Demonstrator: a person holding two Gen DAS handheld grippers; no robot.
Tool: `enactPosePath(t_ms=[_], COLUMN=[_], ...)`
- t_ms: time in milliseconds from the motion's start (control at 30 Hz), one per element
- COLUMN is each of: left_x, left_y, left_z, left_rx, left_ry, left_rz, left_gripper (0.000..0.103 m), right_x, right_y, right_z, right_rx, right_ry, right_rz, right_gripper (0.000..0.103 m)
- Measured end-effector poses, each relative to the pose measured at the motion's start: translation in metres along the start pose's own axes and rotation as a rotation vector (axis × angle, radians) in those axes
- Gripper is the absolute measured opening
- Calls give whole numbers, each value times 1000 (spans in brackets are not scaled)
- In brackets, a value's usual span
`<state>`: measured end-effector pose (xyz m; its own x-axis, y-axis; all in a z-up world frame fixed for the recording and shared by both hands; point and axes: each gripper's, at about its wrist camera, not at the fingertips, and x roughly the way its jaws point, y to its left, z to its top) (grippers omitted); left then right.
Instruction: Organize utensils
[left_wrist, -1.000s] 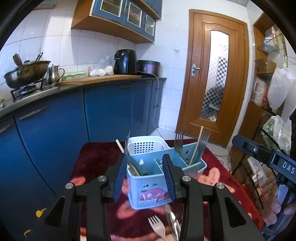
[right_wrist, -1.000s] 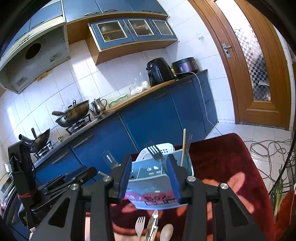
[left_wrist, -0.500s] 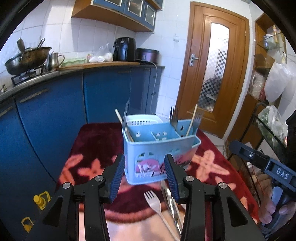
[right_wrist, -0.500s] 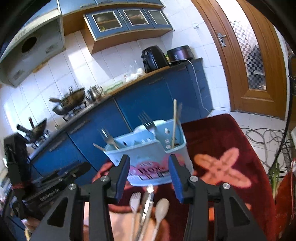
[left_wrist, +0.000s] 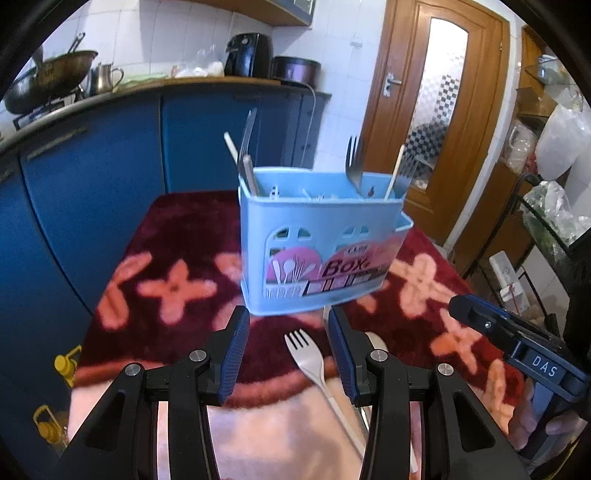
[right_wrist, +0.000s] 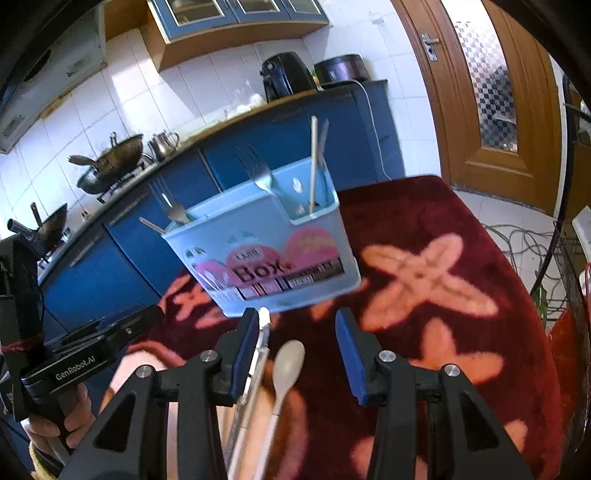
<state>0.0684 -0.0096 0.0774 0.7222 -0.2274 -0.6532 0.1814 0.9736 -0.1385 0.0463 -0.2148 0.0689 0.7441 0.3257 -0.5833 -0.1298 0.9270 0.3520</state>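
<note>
While both grippers, left gripper (left_wrist: 288, 350) and right gripper (right_wrist: 294, 354), gape wide holding nothing, light-blue plastic caddy (left_wrist: 317, 251) stands far-centre on plush red surface (left_wrist: 177, 236); white fork (left_wrist: 314, 363), pale spoon (right_wrist: 286, 369) lie near.

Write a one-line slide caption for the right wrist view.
Open right gripper above a spoon on the red floral cloth, facing the blue utensil box.

wok (left_wrist: 51, 79) on stove | kettle (left_wrist: 105, 75) beside it | air fryer (left_wrist: 249, 55) on counter | wooden door (left_wrist: 439, 122)
</note>
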Motion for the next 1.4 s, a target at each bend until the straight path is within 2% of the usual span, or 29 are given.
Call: enactPosePath(t_ms=[200,367,700,833,1033,1233,1333,1400], left_x=[21,38,63,71,85,94,95,95], left_y=[7,12,17,16,14,14,15,15], left_z=[-11,-18,-28,-31,-34,-34,-33,-33], left_rx=[-27,-67,-101,-118,-142,-197,-211,-220], left_ry=[64,117,172,193,226,231,225,229], left_rz=[-6,-26,-65,-103,-150,-207,-224,-259], left_gripper=[46,46,46,45,25,21,14,6], right_x=[15,23,35,38,41,42,42,42], right_y=[-8,-11,-15,-18,-20,-21,-21,-21], right_z=[-12,-20,-30,-34,-36,-39,-40,-40], right_rx=[33,34,50,65,73,74,73,74], right_ry=[67,94,132,146,155,159,159,159], right_rz=[4,-36,-38,-30,-29,-25,-23,-23], right_gripper=[46,47,49,49,49,49,49,49])
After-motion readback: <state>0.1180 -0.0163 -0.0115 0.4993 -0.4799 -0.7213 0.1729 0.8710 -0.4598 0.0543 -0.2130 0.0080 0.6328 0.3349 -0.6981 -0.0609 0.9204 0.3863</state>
